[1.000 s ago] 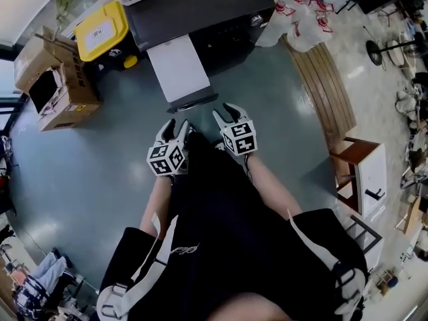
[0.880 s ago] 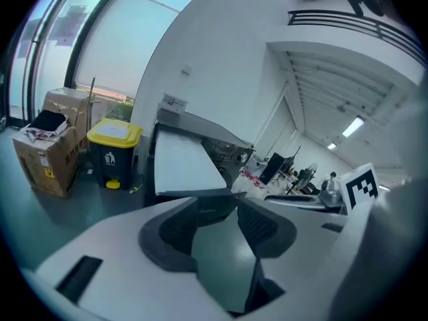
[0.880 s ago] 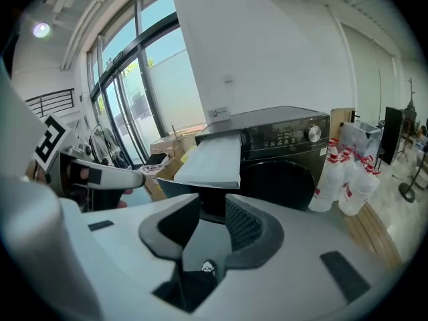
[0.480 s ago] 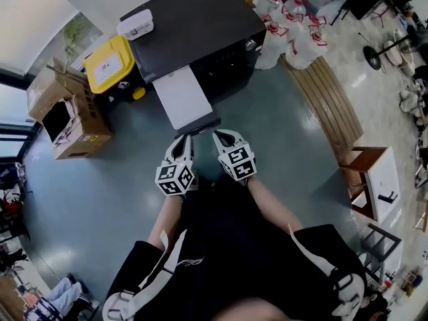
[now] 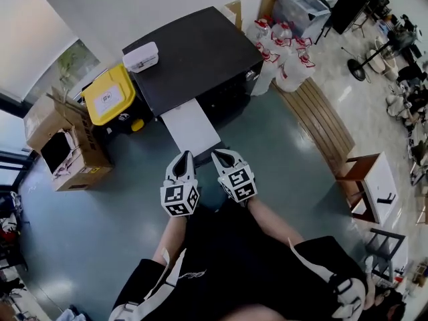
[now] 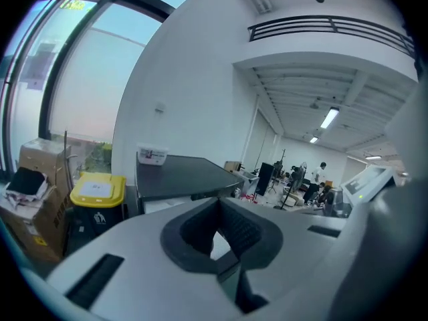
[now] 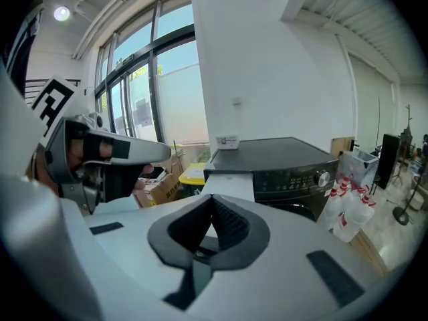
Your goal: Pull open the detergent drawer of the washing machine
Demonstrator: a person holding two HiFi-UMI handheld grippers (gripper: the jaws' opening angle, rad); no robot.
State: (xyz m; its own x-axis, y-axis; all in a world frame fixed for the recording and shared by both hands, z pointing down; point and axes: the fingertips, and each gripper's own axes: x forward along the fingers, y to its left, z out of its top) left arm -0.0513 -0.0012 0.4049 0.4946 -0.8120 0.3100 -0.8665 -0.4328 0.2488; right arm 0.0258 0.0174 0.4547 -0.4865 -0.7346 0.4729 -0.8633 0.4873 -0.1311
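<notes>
The washing machine (image 5: pixel 194 55) has a dark top and stands ahead of me. Its white detergent drawer (image 5: pixel 191 128) sticks far out of the front, toward me. Just short of the drawer's front edge, my left gripper (image 5: pixel 184 159) and right gripper (image 5: pixel 225 156) hover side by side. The left jaws have just been closing and are now shut with nothing between them. The right jaws are shut and empty too. The drawer (image 7: pixel 227 181) and the machine's dial panel (image 7: pixel 301 176) show past the right gripper (image 7: pixel 200 256), and the machine (image 6: pixel 180 174) past the left gripper (image 6: pixel 226 263).
A yellow-lidded bin (image 5: pixel 107 97) and an open cardboard box (image 5: pixel 59 149) stand left of the machine. A small white box (image 5: pixel 140 56) lies on its top. Plastic jugs (image 5: pixel 281 59), a wooden bench (image 5: pixel 322 122) and a white stool (image 5: pixel 374 187) are to the right.
Both grippers stood open a second ago and are now shut. They have risen and drawn a little off the drawer's front edge; the view has lifted with them.
</notes>
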